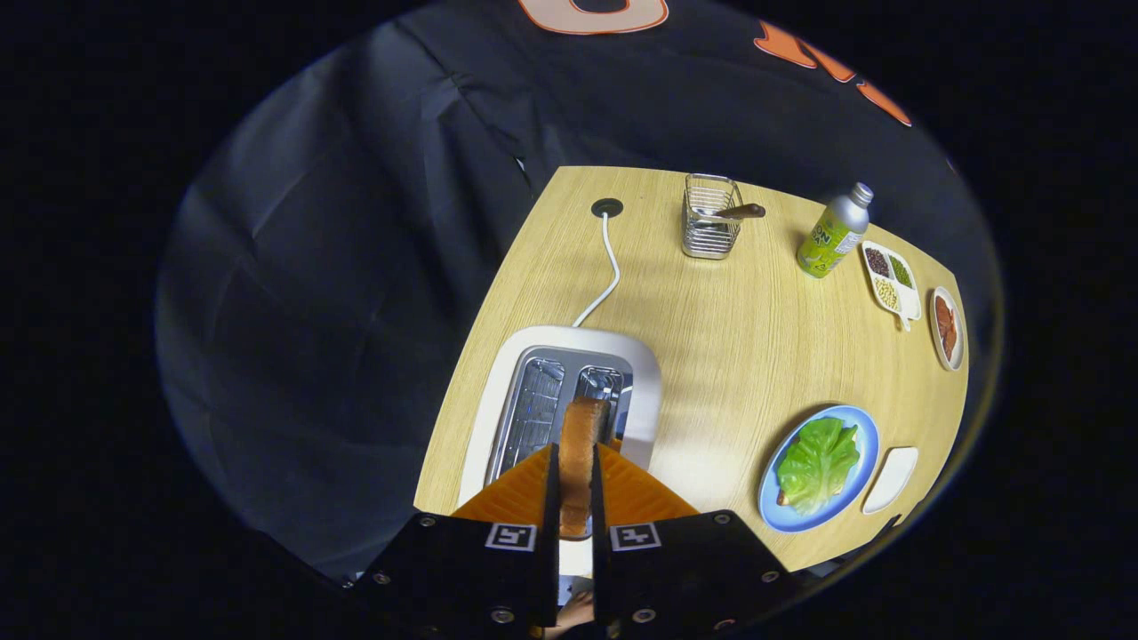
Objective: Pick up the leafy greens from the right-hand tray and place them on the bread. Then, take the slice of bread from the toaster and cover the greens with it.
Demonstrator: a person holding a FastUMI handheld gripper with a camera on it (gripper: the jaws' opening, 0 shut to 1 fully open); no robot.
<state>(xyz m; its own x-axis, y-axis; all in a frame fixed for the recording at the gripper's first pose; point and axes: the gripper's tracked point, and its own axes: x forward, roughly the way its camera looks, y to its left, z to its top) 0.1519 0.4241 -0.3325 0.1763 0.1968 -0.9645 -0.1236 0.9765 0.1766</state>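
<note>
Toasted bread slice [580, 444] clamped upright between orange jaws, above white toaster [569, 391], crinkled greens [820, 462] on blue plate [867, 444]

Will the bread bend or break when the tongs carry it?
Probably not. The bread stands straight on edge between the tongs, so it looks stiff. Its browned crust hints that it is toasted, perhaps crumbly if squeezed hard. It is thin, so likely light.

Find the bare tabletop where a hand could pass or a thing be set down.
Widest patch: between toaster, wire basket and blue plate. Smaller: around the cord. Crowded: far right, bottle, divided dish, small dish. Gripper grips bread.
</note>
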